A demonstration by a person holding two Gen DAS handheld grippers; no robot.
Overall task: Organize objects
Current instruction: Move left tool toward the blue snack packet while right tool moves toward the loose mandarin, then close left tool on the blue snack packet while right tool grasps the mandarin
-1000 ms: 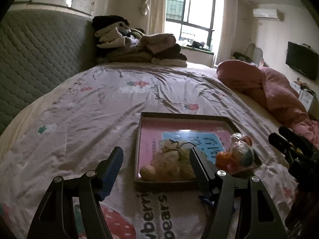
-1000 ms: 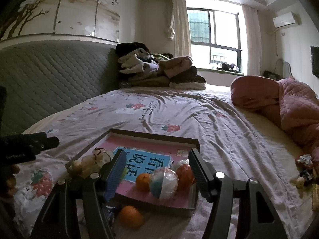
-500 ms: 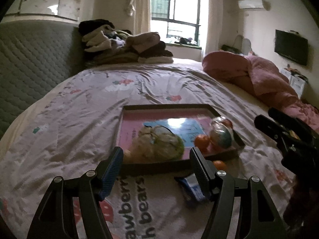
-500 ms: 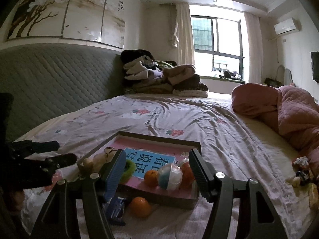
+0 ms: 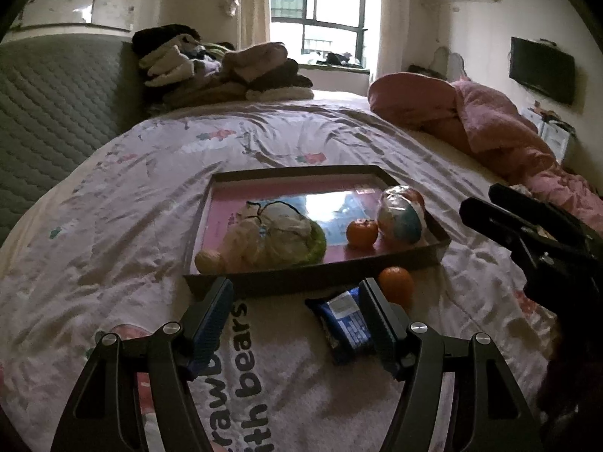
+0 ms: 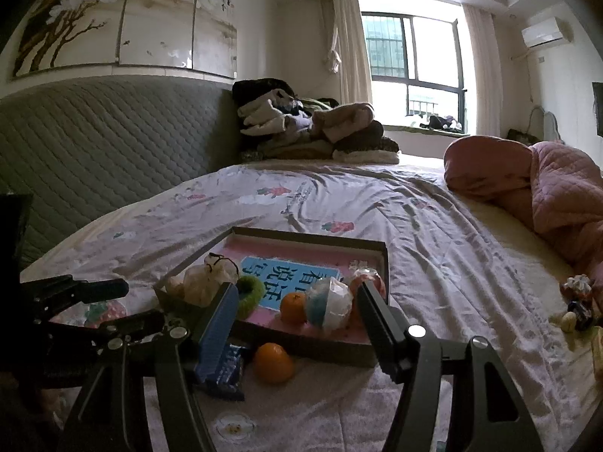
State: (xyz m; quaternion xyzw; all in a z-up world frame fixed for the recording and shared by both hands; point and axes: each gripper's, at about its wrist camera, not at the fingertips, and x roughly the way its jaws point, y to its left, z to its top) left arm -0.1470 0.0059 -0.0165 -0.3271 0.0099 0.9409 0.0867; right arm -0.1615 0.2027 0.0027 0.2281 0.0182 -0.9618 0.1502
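Note:
A shallow dark tray (image 5: 316, 280) with a pink floor lies on the bed. It holds a pale bagged plush toy (image 5: 271, 237), an orange (image 5: 361, 231) and a clear capsule ball (image 5: 399, 218). On the sheet in front of the tray lie a second orange (image 5: 395, 282) and a blue packet (image 5: 345, 320). My left gripper (image 5: 296, 282) hangs open just short of the tray, the packet beside its right finger. My right gripper (image 6: 296, 288) is open and empty, above the loose orange (image 6: 273, 361) and the packet (image 6: 226, 369). A green fuzzy ring (image 6: 250, 293) also lies in the tray (image 6: 309, 235).
A pile of folded clothes (image 5: 218, 67) sits at the bed's far end by the grey quilted headboard (image 6: 94, 143). A pink quilt (image 5: 471, 120) is bunched along the right side. Small toys (image 6: 574, 301) lie near the right edge.
My left gripper has drawn back from the tray and rolled a little, so the blue packet and the loose orange now show in front of it. My right gripper has drifted back slightly. Both stay open.

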